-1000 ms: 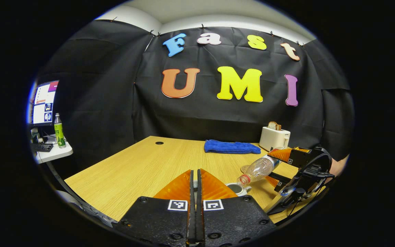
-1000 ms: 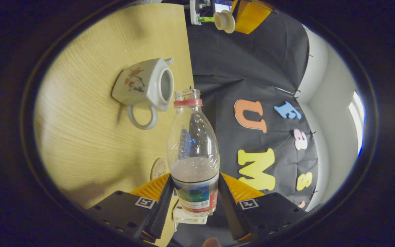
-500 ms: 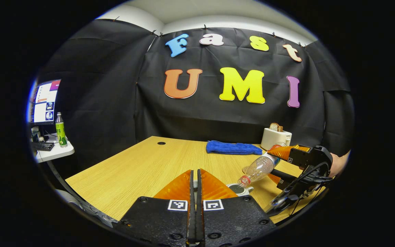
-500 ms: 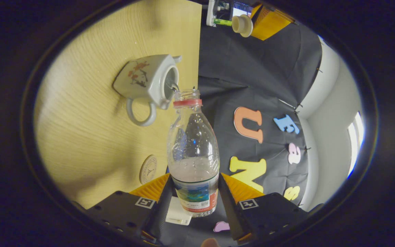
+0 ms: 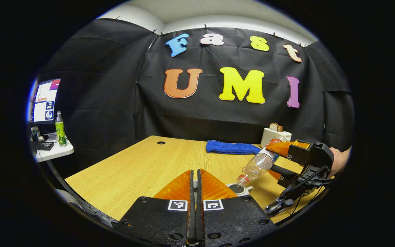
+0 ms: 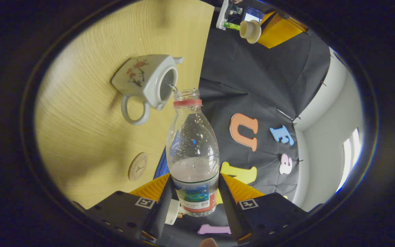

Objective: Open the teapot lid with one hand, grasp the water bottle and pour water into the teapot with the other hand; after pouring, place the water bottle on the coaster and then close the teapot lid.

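The right gripper point(image 6: 194, 192), bottom centre, clamps the water bottle point(image 6: 193, 154), tipped mouth-first over the teapot point(image 6: 146, 84); the left gripper point(image 6: 272, 29), upper right, pinches the lid point(image 6: 250, 31).

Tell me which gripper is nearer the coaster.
Right. The right gripper, shut on the water bottle, hangs just beside the coaster; the left gripper, holding the teapot lid, is far beyond the teapot.

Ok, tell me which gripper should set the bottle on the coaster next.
Right. The right gripper is clamped on the water bottle, with the coaster close beside it. The left gripper holds the lid.
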`<action>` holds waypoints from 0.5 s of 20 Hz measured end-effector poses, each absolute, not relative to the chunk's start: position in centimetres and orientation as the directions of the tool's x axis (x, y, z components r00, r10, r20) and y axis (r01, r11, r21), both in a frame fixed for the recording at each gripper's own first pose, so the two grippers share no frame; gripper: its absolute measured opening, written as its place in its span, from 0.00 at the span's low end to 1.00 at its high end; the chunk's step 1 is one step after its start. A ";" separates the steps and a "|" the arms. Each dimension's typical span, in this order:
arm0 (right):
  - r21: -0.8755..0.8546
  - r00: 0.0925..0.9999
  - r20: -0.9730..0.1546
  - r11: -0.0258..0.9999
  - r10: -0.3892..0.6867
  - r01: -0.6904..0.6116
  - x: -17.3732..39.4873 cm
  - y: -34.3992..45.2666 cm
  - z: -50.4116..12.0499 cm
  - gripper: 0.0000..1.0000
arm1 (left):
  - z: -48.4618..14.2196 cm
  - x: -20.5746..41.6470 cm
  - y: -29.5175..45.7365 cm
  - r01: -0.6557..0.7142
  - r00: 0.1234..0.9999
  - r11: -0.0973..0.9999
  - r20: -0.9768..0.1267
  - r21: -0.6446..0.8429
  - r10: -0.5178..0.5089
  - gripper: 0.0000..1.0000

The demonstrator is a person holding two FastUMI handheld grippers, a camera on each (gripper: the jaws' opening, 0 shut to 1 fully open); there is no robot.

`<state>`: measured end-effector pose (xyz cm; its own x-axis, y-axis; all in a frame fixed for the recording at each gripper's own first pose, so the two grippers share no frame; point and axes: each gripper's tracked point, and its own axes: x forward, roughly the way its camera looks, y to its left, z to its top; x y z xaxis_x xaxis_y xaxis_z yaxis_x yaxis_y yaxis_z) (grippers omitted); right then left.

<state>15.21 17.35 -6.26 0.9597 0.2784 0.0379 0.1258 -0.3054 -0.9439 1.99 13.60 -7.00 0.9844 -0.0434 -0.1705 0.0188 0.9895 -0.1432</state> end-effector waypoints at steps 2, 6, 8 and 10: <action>-0.937 0.958 0.044 -0.321 0.283 0.138 14.9 17.4 -6.0 0.74 | -7.0 2.0 13.6 0.019 0.984 0.989 -0.170 -0.144 -0.043 0.02; -0.923 0.955 0.058 -0.348 0.292 0.163 14.7 17.7 -5.2 0.73 | -6.9 1.8 13.6 0.021 0.984 0.989 -0.170 -0.145 -0.046 0.02; -0.916 0.951 0.064 -0.361 0.301 0.177 14.7 18.0 -4.9 0.73 | -6.9 1.8 13.6 0.020 0.985 0.989 -0.170 -0.144 -0.045 0.02; -0.908 0.949 0.070 -0.374 0.306 0.188 14.6 18.2 -4.5 0.73 | -6.7 1.8 13.6 0.020 0.985 0.989 -0.166 -0.144 -0.044 0.02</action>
<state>14.55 18.20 -4.53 0.9495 0.3059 0.0700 0.1875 -0.3744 -0.9081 1.79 13.61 -6.73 0.9851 -0.0444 -0.1661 0.0204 0.9894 -0.1436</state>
